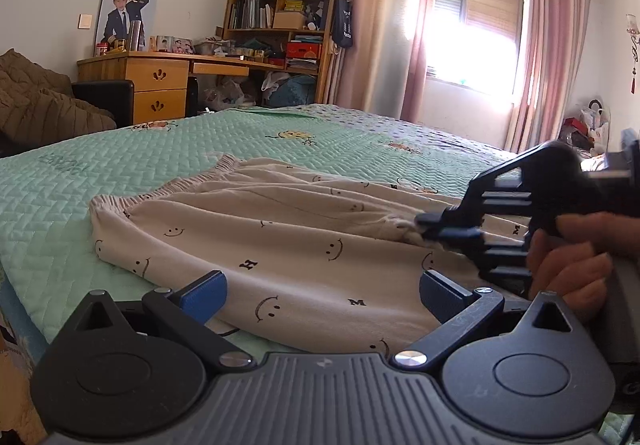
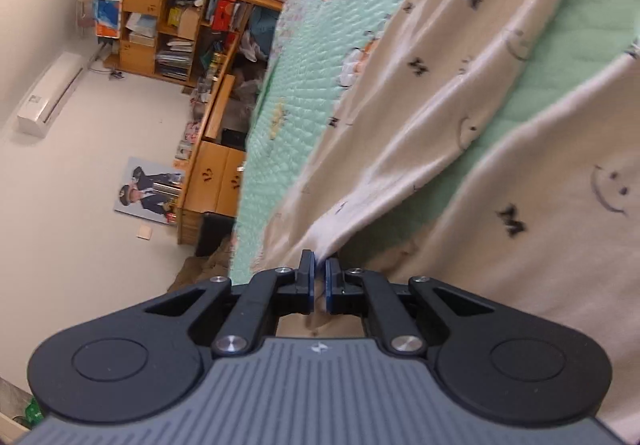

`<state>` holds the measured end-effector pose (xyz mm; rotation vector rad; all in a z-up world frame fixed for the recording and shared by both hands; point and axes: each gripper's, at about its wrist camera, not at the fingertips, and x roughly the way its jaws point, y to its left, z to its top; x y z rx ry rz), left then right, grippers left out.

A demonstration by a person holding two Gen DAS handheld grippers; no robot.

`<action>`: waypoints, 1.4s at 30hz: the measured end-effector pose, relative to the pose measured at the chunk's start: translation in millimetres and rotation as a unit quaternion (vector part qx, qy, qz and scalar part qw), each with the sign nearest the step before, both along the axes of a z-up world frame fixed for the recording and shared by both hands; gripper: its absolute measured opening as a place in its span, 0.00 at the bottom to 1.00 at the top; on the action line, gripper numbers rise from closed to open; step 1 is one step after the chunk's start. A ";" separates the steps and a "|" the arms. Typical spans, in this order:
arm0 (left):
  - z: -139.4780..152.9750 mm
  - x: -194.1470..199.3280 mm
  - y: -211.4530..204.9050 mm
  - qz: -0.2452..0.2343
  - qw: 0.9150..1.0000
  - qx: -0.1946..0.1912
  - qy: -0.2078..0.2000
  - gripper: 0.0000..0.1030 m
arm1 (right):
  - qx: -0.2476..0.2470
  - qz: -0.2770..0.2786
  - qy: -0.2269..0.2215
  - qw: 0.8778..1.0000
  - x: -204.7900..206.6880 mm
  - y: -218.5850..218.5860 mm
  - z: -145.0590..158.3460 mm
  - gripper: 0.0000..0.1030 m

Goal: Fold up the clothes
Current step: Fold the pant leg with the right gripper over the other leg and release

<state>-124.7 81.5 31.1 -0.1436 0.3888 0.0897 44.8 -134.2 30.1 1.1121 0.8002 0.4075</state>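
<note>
Cream pants printed with smiley faces and letter M marks lie spread on the green quilted bed, elastic waistband toward the far left. My left gripper is open, its blue pads on either side of the near edge of the pants. My right gripper comes in from the right, shut on a bunched fold of the cloth. In the right wrist view the right gripper pinches the pants, and the cloth pulls away from it in tight ridges.
The bed's near edge runs along the lower left. A wooden desk and bookshelf stand beyond the bed. A brown quilt is heaped at far left. Pink curtains frame a bright window.
</note>
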 end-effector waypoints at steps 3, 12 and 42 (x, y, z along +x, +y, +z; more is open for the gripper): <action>-0.5 -0.7 -1.3 0.000 1.000 0.005 -0.003 0.99 | -0.016 0.014 0.008 1.000 6.2 0.7 -0.1 0.05; -1.2 1.3 -1.2 0.000 1.000 0.005 0.003 0.99 | 0.000 -0.012 -0.026 1.000 -3.6 -25.8 12.0 0.23; 13.0 -10.9 55.4 0.097 0.991 -0.083 0.034 0.99 | -0.010 -0.390 0.035 0.920 -241.2 -353.4 -25.3 0.46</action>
